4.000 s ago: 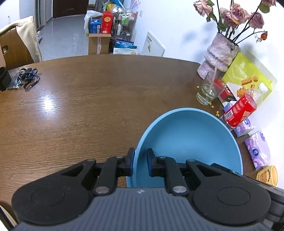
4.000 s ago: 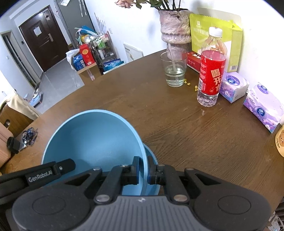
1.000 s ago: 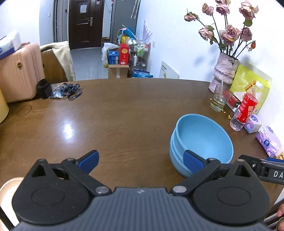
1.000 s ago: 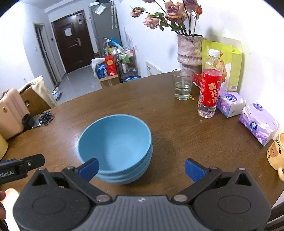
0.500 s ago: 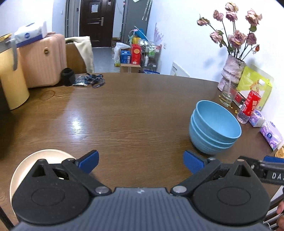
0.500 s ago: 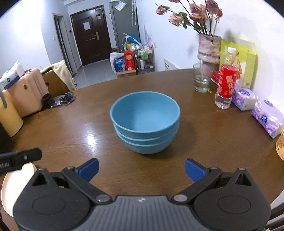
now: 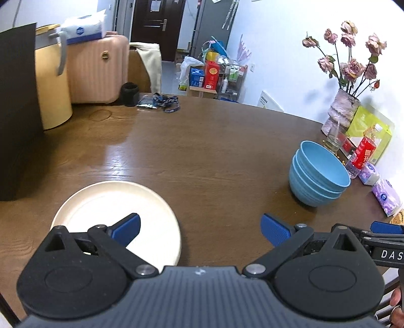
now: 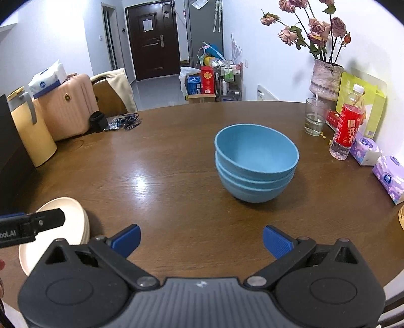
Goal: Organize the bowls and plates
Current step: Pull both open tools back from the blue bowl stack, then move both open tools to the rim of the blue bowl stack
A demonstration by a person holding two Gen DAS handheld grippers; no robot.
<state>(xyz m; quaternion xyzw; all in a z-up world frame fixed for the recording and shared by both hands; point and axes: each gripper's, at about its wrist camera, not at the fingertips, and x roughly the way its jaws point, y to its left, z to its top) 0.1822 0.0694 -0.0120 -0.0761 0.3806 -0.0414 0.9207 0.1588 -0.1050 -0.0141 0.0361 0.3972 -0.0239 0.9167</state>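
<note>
Both grippers pulled back, spread wide, 3 stacked bowls, cream plates

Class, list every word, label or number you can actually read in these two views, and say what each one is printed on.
"DAS", cut off by the frame edge: white letters on the right gripper's black body.
"bot.AI", its start cut off: on the left gripper's body.
Red bottle label: large Chinese characters, roughly "喝开水", uncertain.
Tissue packs, yellow-green bag, door notice: too small.

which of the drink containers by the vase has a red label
The plastic bottle with the white cap, standing beside the tissue packs, carries the red label. The drinking glass next to it is clear and unlabelled.
</note>
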